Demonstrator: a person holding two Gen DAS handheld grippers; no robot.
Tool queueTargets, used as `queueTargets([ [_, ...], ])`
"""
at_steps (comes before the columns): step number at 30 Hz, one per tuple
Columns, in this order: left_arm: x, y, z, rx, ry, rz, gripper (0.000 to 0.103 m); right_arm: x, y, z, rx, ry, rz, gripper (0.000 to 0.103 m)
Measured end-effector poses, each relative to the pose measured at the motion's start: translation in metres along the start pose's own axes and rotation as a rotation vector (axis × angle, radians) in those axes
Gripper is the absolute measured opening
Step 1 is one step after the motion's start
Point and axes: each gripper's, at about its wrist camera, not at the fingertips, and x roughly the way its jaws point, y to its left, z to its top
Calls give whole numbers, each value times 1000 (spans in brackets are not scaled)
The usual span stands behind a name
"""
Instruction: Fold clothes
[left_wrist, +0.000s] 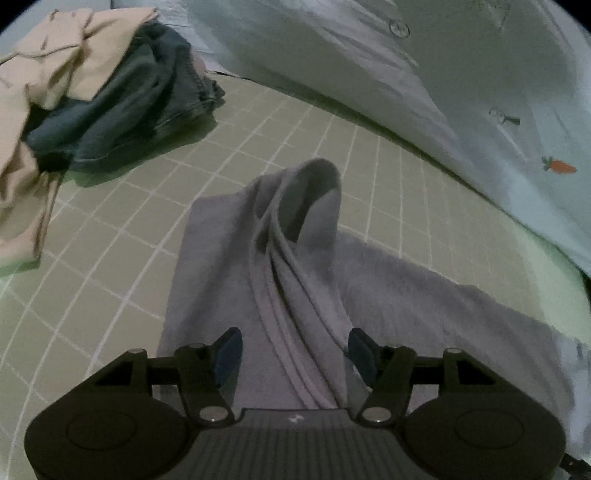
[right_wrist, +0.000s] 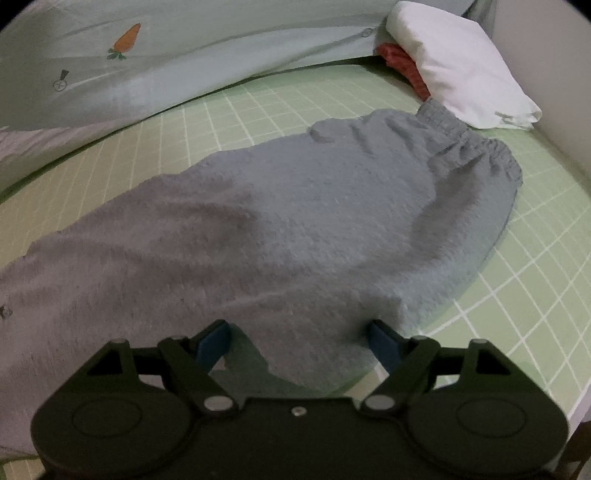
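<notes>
Grey fleece trousers lie spread across the green grid mat, elastic waistband up by the white pillow. My right gripper sits low over the cloth, jaws wide, pads clear of any pinch. My left gripper has jaws apart too, a bunched ridge of leg fabric running between them, unclamped. Beige and dark blue clothes are heaped far left, beside the carrot-print quilt.
</notes>
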Motion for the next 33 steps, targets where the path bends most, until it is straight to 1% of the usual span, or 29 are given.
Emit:
queueTargets([
  [1,2,-3,1,14,1,11,47,0,0,0,3,3,-3,83],
  [2,4,-5,2,24,2,16,22,1,1,0,3,4,-7,83],
  [3,4,-6,4,27,2,11,7,2,2,0,2,6,-11,83],
  [6,3,-11,9,46,-12,-1,6,3,5,-1,-4,9,-21,84],
  [9,-6,-31,10,157,-61,9,6,3,7,-1,-12,10,-28,84],
  [11,-11,-45,10,224,-81,-17,5,3,7,-2,-11,9,-30,84],
  [13,-9,-59,5,281,-67,-56,5,3,7,-3,-10,9,-31,84],
  [14,-7,-65,2,305,-55,-76,6,3,8,-3,-9,10,-31,84],
  [15,-5,-68,-1,319,-43,-86,12,3,8,-3,-11,10,-33,84],
  [16,-3,-69,-4,316,-32,-77,13,3,9,-3,-12,10,-34,84],
  [17,-1,-69,-7,314,-21,-69,17,2,9,-3,-15,10,-34,84],
  [18,0,-69,-9,311,-15,-57,27,2,9,-3,-18,10,-34,84],
  [19,-1,-68,-9,308,-18,-40,33,1,9,-3,-20,9,-33,84],
  [20,-2,-66,-9,301,-21,-30,44,1,9,-4,-17,10,-33,84],
  [21,-1,-64,-8,292,-19,-26,51,2,8,-4,-15,11,-33,84],
  [23,2,-63,-8,285,6,-24,56,2,8,-4,-11,13,-32,84],
  [24,4,-64,-10,285,20,-24,60,2,8,-4,-11,13,-33,85],
  [26,6,-68,-14,316,26,-9,64,3,10,-4,-12,13,-35,86],
  [28,7,-73,-19,361,21,14,63,3,10,-4,-17,12,-35,86],
  [29,8,-75,-21,377,18,26,59,3,10,-4,-17,12,-34,86],
  [30,7,-75,-21,380,13,41,44,3,9,-4,-15,13,-33,86],
  [31,6,-72,-20,376,7,56,35,3,8,-4,-13,13,-32,86],
  [32,5,-69,-18,373,2,72,16,3,8,-4,-11,13,-30,86],
  [33,4,-66,-16,364,2,74,10,2,7,-5,-8,13,-29,86],
])
